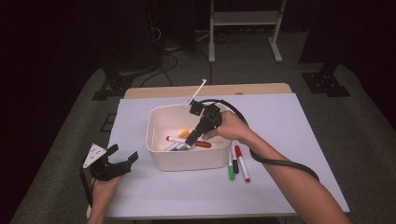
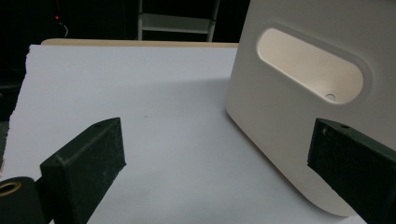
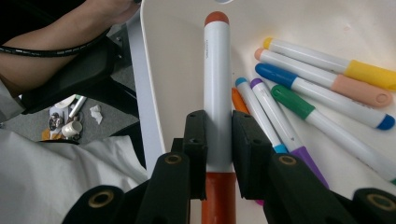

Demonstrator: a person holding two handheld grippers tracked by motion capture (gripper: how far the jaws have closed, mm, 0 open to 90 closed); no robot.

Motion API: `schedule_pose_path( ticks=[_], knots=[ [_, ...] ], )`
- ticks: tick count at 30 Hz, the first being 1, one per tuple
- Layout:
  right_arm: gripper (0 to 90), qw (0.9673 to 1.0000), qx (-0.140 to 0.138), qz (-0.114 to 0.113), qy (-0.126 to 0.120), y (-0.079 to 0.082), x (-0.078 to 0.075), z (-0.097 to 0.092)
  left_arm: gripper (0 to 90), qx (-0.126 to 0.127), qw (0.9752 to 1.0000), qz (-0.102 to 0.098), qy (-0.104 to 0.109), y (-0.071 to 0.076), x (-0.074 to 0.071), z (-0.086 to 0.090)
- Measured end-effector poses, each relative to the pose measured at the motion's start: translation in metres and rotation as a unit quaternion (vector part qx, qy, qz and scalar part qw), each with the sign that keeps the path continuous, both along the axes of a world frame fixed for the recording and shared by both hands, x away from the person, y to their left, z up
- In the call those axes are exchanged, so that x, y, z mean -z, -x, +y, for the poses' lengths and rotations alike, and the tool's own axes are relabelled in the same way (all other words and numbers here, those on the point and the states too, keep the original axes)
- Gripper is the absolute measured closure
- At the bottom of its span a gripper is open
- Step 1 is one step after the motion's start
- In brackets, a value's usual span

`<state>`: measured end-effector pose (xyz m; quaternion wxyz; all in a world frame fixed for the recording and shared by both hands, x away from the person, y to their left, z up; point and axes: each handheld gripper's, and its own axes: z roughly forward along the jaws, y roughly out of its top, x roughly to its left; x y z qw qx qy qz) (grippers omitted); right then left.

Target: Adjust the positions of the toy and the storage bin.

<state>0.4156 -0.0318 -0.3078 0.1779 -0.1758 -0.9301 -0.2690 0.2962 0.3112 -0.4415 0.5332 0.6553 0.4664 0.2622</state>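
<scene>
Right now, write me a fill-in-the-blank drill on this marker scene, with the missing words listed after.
1. The right gripper is shut on a marker with a ____ cap.
2. That marker hangs over the inside of the white ____.
3. The left gripper stands beside the bin with its jaws ____.
4. Three markers lie on the ____ beside the bin.

Missing words: red; bin; open; table

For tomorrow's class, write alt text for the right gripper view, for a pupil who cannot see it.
Black tongs are shut on a white marker with a red-orange cap, held over a white tub. Beside it in the tub lie more markers, among them a yellow-capped marker, a blue-capped marker and a green marker.
</scene>
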Motion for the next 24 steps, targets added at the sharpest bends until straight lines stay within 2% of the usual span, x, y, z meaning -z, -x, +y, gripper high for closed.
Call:
schedule_pose_path(
  ticks=[3,5,6,8,9,13,16,21,24],
  knots=[
    [74.8,1.0000,-0.002,0.000,0.006,-0.001,0.005,0.006,2.7,0.000,1.0000,0.000,0.000,0.000,0.000,0.000],
    [68.5,1.0000,0.005,-0.001,0.007,-0.001,0.011,0.008,2.7,0.002,1.0000,0.001,-0.001,0.000,0.000,0.001],
    [68.5,0.9999,0.007,-0.006,0.010,-0.002,0.013,0.007,2.7,0.002,1.0000,0.001,-0.001,0.000,0.000,0.001],
    [67.0,0.9999,0.015,-0.001,0.004,-0.002,0.014,0.005,2.7,0.001,1.0000,0.001,-0.001,0.001,0.000,0.001],
    [67.1,0.9999,0.014,-0.007,0.003,-0.002,0.015,0.004,2.6,0.001,1.0000,0.001,-0.001,0.001,0.000,0.001],
    [65.5,0.9996,0.024,-0.011,-0.006,0.002,0.011,-0.005,2.7,0.001,1.0000,0.001,0.001,0.000,0.000,0.000],
    [59.3,0.9987,0.039,-0.024,-0.024,0.006,0.003,-0.017,2.7,0.000,1.0000,0.002,0.002,0.000,0.000,0.000],
    [58.4,0.9951,0.066,-0.037,-0.064,0.015,-0.007,-0.044,2.7,0.001,1.0000,0.003,-0.003,0.000,0.000,0.000],
    [57.0,0.9936,0.076,-0.040,-0.075,0.022,-0.011,-0.060,2.7,0.003,1.0000,0.005,-0.004,0.000,0.001,0.000]
  ],
)
